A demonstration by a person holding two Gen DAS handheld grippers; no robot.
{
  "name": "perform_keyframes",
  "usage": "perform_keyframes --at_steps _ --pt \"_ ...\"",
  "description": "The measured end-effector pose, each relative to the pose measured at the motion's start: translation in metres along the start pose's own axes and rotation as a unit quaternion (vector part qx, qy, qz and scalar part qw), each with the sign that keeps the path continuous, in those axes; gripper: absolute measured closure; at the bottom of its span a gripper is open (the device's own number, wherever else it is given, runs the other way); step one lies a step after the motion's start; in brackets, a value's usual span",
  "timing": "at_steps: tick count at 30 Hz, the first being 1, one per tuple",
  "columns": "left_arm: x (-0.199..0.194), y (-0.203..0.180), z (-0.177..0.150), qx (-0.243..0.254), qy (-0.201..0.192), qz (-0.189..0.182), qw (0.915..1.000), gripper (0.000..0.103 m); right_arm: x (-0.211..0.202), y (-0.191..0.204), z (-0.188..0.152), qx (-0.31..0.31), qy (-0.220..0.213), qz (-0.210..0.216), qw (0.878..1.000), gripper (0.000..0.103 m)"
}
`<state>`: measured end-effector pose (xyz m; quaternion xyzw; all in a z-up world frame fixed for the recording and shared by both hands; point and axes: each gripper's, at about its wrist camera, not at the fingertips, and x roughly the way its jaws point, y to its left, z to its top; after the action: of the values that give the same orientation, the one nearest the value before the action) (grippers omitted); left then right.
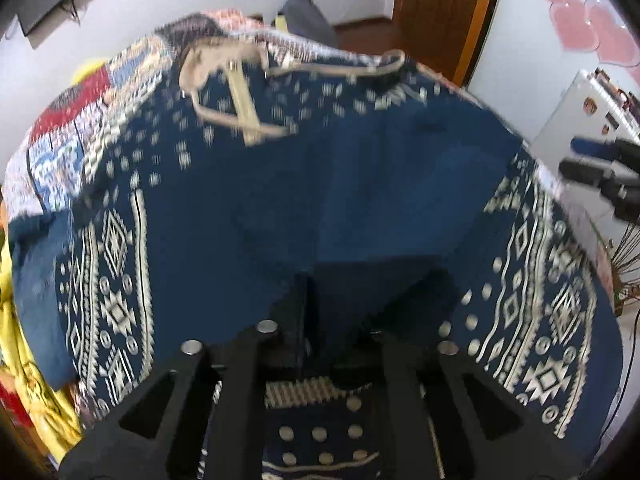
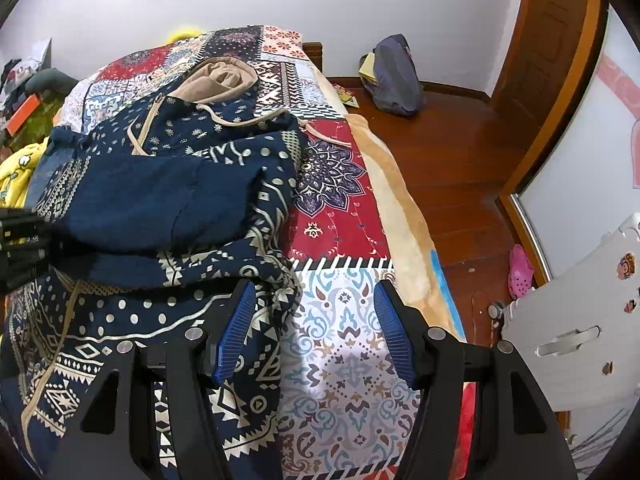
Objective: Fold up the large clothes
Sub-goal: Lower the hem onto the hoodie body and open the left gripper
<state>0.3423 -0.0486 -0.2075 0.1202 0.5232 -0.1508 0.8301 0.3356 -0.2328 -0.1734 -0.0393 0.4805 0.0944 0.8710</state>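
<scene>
A large navy hoodie [image 2: 168, 200] with a cream geometric print and a beige hood [image 2: 220, 76] lies on the bed. In the left wrist view the hoodie [image 1: 320, 184] fills the frame, its plain blue inside turned up. My left gripper [image 1: 326, 320] is shut on a fold of the hoodie's fabric, which drapes over the fingertips; it shows at the left edge of the right wrist view [image 2: 20, 240]. My right gripper [image 2: 314, 328] is open and empty, its blue pads [image 2: 236, 328] over the hoodie's right edge and the bedspread. It also shows at the right of the left wrist view [image 1: 592, 164].
A patchwork bedspread [image 2: 340, 360] covers the bed. Yellow clothes [image 2: 16, 176] lie at the bed's left side. A wooden floor [image 2: 452, 152] lies to the right with a dark bag [image 2: 396, 76], a pink shoe [image 2: 520, 272] and a white plastic panel [image 2: 580, 320].
</scene>
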Motion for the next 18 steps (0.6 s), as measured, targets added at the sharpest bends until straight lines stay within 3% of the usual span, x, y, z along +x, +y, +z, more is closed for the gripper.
perform_keyframes --at_steps 3,5,8,12,16,18 --pt "-0.004 -0.009 -0.001 0.019 -0.004 0.017 0.9997 0.081 -0.001 -0.004 -0.001 0.007 0.002 0.002 1.000 0.045" --pt "-0.011 -0.018 0.000 0.033 -0.006 0.003 0.9994 0.064 -0.001 -0.006 -0.001 0.013 0.003 0.002 1.000 0.045" --pt "-0.027 -0.039 0.007 0.060 -0.034 -0.006 0.9976 0.047 -0.002 -0.010 -0.001 0.022 0.002 0.003 1.000 0.045" --pt "-0.036 -0.071 0.025 0.096 -0.059 -0.013 0.9936 0.045 -0.004 -0.013 -0.001 0.034 -0.001 0.007 0.999 0.045" --pt "-0.011 -0.102 0.041 0.125 -0.038 -0.032 0.9909 0.045 -0.004 -0.016 -0.002 0.040 -0.001 0.010 0.999 0.045" --pt "0.008 -0.112 0.046 0.135 -0.024 -0.022 0.9903 0.045 -0.005 -0.016 -0.002 0.040 0.000 0.011 0.999 0.045"
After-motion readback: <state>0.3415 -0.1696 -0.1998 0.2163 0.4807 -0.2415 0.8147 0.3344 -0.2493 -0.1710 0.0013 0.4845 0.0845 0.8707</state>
